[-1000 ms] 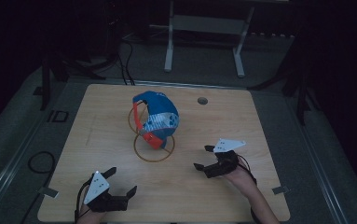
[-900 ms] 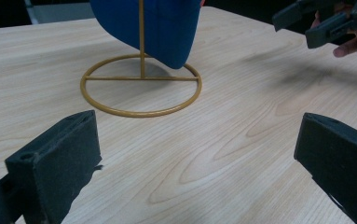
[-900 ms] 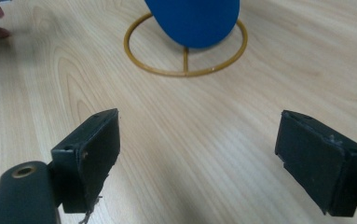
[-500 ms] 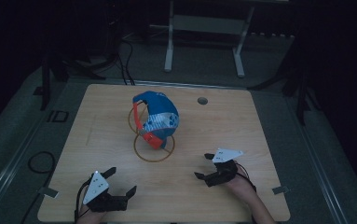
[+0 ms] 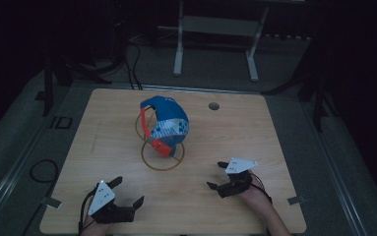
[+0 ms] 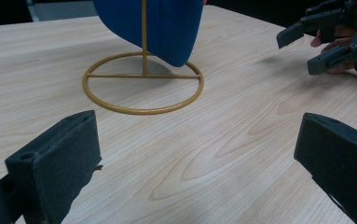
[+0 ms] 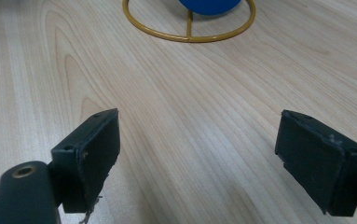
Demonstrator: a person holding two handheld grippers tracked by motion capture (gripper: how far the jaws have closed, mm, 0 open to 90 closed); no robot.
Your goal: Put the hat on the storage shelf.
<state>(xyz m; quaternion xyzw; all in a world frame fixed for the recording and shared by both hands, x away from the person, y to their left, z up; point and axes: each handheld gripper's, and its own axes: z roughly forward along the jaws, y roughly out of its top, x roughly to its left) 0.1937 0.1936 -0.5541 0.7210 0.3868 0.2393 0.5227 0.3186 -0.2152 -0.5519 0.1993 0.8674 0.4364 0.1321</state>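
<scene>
A blue cap [image 5: 169,120] with an orange-red strap hung on a gold wire stand [image 5: 162,156], whose ring base rested on the wooden table [image 5: 274,142] slightly behind the table's middle; the cap's lower edge hung just above the ring without touching the tabletop. In the left gripper view the stand's upright rod ran up in front of the blue fabric [image 6: 167,28]. A small round hole [image 5: 214,105] lay in the tabletop behind and to the right of the cap. The left gripper [image 5: 127,191] rested near the front edge, left of the stand, jaws spread wide with nothing between them. The right gripper [image 5: 218,175] sat front right of the stand, well apart from it, jaws likewise parted and empty.
</scene>
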